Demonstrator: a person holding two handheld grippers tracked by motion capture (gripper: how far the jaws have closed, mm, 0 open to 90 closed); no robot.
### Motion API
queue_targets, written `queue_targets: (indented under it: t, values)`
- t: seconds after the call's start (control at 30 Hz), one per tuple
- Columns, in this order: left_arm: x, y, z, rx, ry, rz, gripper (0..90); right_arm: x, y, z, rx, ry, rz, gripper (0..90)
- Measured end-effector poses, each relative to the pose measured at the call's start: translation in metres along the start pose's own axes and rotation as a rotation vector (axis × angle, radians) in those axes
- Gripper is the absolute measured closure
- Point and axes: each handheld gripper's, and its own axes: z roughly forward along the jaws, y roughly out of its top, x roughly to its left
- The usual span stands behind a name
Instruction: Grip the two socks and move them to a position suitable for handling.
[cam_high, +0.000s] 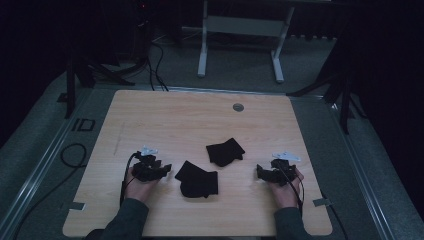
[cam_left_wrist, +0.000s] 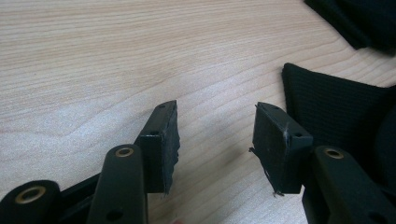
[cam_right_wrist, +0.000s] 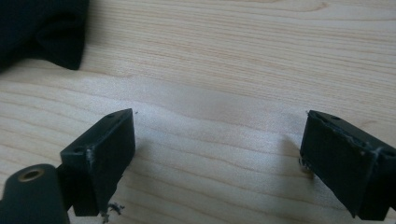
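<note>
At the near edge of the worktop (cam_high: 150, 115), two forearms in dark sleeves come in from below, each hand wrapped around a set of tongs and resting low on the wood. The left hand (cam_high: 139, 184) sits left of centre, its wrist angled so the left tongs (cam_high: 165, 170) point inward to the right, level with the surface. In the left gripper view their jaws stand wide apart with bare wood between them, gripping nothing; the nearer black cloth (cam_left_wrist: 336, 107) lies just beside the right-hand jaw.

The right hand (cam_high: 286, 189) mirrors it on the other side, the right tongs (cam_high: 259, 172) pointing inward to the left. Their jaws also gape wide over bare wood and hold nothing.

Between the two tongs the nearer black cloth (cam_high: 197, 179) lies crumpled, close to the left tongs. A little farther back, the second black cloth (cam_high: 225, 151) lies apart from it. Beyond, near the far edge, is a small round grommet (cam_high: 238, 107).
</note>
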Motion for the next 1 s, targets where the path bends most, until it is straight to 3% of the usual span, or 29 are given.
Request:
queue_targets:
  t: [0.13, 0.47, 1.0]
  values:
    - [0.0, -0.001, -0.001, 0.0, 0.002, -0.002, 53.3, 0.001, -0.001, -0.001, 0.002, -0.002, 0.002, 10.7]
    - [-0.001, -0.001, 0.0, 0.002, 0.001, 0.003, 50.8, 0.007, 0.001, -0.008, 0.021, 0.034, -0.035, 33.5]
    - [-0.002, 0.0, 0.0, 0.004, -0.002, 0.004, 50.1, 0.01, 0.003, -0.013, 0.05, 0.062, -0.055, 43.2]
